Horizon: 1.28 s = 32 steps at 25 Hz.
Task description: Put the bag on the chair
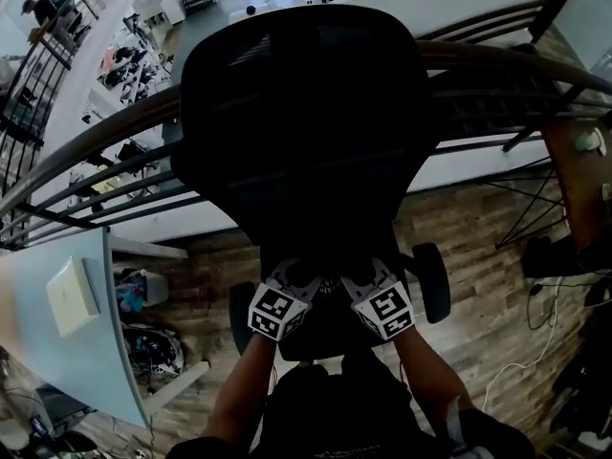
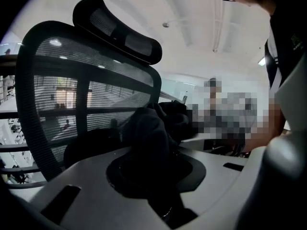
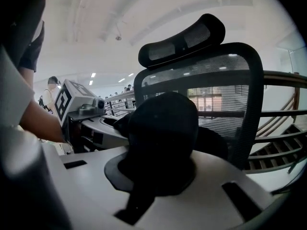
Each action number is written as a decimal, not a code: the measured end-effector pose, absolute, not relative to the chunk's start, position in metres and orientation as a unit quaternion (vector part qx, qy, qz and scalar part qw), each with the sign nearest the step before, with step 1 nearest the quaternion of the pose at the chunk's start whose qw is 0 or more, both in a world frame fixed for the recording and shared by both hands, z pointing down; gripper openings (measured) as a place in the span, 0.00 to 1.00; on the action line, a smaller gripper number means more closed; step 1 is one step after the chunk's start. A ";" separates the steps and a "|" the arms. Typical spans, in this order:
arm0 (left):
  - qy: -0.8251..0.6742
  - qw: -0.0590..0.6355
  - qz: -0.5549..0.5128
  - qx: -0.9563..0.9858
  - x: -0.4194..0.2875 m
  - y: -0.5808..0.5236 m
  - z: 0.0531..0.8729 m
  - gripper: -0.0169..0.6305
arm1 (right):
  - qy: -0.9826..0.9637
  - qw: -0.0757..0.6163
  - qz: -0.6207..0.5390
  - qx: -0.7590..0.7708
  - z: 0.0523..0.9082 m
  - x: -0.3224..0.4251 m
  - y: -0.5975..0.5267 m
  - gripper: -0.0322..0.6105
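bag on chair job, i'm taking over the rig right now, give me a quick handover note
Grippers: the left gripper has its jaws shut on the fabric of the black bag. The right gripper has its jaws shut on the same bag.
Things: the bag hangs bunched between both grippers, close in front of the mesh back of the chair. It is too dark to tell whether it touches the seat.
Done: bag gripped and brought to the chair.
Left: settle it on the seat, open both jaws, pull back.
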<state>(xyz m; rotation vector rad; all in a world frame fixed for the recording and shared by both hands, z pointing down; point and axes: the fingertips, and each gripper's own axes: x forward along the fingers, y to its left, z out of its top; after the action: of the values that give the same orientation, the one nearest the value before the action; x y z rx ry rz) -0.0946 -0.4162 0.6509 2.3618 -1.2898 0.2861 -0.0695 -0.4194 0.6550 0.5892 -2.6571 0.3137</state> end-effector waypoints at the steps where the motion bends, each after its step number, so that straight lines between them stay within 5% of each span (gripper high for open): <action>1: -0.466 0.219 0.104 0.851 -0.094 -0.418 0.655 0.17 | -0.950 0.202 0.114 0.207 0.659 -0.069 -0.421 0.11; 32: -0.553 0.235 0.170 0.781 -0.120 -0.419 0.727 0.24 | -0.934 0.278 0.117 0.194 0.727 -0.087 -0.423 0.12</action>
<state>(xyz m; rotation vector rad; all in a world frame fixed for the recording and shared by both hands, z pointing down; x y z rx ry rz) -0.1203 -0.4193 0.7271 2.1444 -1.5174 0.4663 -0.0870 -0.4230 0.7271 0.5209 -2.5058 0.3137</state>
